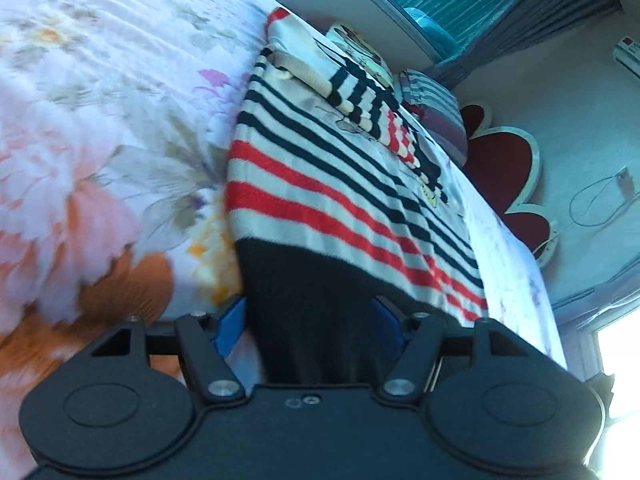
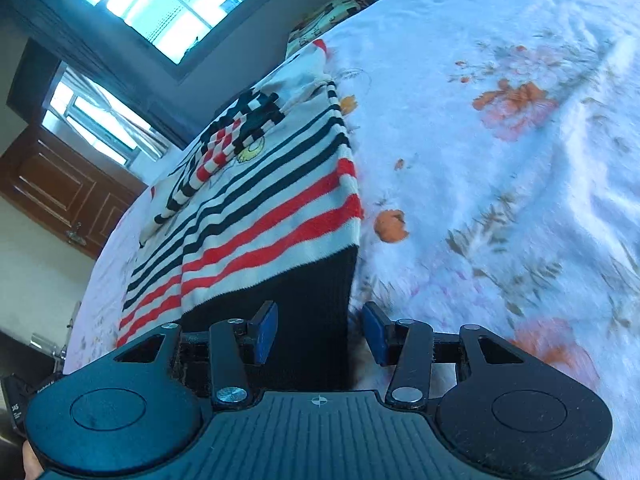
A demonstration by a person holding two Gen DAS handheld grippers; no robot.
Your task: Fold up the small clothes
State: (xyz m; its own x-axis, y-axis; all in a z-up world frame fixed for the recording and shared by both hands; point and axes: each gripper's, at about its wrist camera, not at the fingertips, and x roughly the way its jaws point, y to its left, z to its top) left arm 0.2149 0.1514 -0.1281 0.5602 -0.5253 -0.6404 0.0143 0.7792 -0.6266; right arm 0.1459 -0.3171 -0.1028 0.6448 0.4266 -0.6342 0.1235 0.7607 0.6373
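Floral bedsheet (image 1: 100,128) under striped sweater (image 1: 320,184); both grippers straddle black hem

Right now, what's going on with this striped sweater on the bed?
A person is folding a striped sweater laid flat on a floral bedsheet, sleeves already folded across the front. The left hand-held gripper and right hand-held gripper each straddle a corner of its dark hem. Whether the pads are pinching yet is unclear.
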